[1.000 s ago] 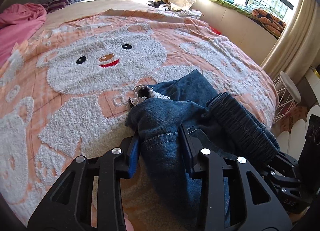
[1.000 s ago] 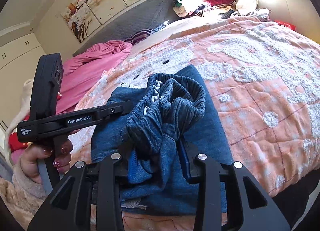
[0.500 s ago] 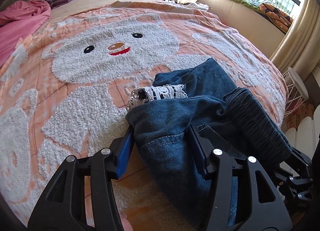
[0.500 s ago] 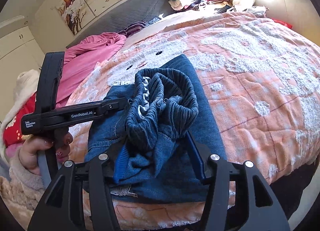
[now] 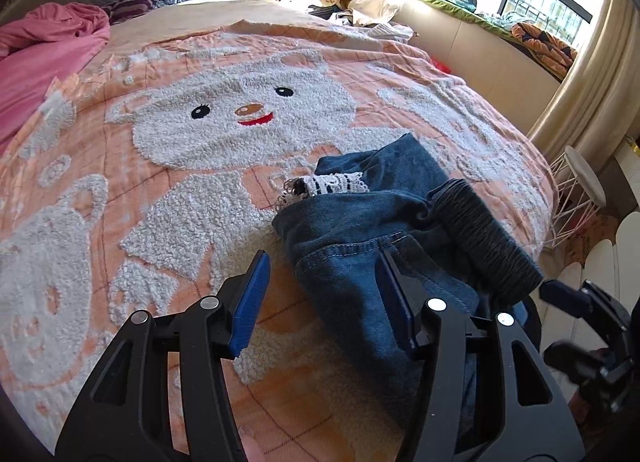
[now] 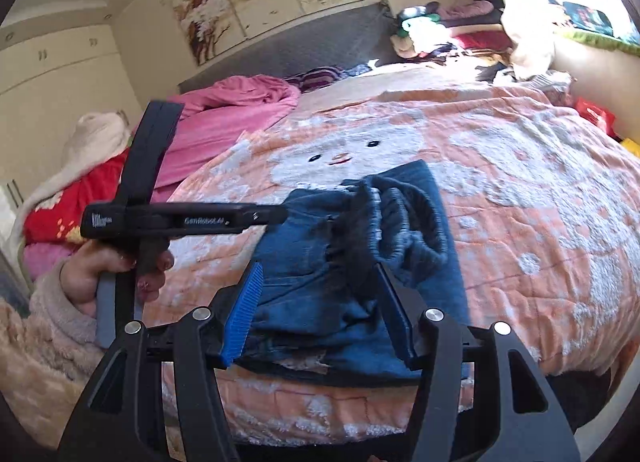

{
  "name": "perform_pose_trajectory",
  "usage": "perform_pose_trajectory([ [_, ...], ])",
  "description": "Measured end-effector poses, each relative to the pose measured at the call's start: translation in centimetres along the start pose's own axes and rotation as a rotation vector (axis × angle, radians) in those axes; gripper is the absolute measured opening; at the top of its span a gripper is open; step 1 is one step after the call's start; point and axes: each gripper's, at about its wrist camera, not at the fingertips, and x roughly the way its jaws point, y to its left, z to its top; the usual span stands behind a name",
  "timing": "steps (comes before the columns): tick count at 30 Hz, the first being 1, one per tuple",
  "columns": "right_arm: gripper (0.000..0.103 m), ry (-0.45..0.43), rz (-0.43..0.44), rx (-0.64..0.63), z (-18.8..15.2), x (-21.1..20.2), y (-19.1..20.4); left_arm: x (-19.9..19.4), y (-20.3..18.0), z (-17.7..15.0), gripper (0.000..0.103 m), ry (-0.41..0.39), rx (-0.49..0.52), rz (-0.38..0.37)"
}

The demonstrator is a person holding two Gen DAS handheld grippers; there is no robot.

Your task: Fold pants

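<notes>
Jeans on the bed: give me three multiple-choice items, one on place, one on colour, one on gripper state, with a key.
1. Where do the jeans lie?
A. on the pink sheet
B. on the near part of the bear blanket
C. on the window ledge

2. What colour are the pads on the left gripper?
A. blue
B. red
C. white

3. How does the right gripper stand?
A. clamped shut on the waistband
B. out of view
C. open, denim loose between the fingers

Key: B, the folded denim rests below the bear's face; A, both pads are blue; C, the jaws have just opened, with gaps beside the cloth.
</notes>
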Motion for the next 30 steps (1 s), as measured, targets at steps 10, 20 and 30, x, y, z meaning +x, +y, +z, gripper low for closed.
perform_pose_trajectory([
  [10,0.056,0.22,0.002,-0.038,-2.4,5.8,1.4,3.4,-2.3,-0.9,0.048,0.073,0.068,-0.035],
  [20,0.062,0.148,0.048,-0.008,-1.2,3.1,0.8,2.0,-2.4,-1.1,0.049,0.038,0.064,-0.034],
  [30,0.071,0.039,-0.018,0.007,0.7,-0.8,-0.9,-0.4,-2.8,-0.6,0.054,-0.011,0.078,-0.029],
])
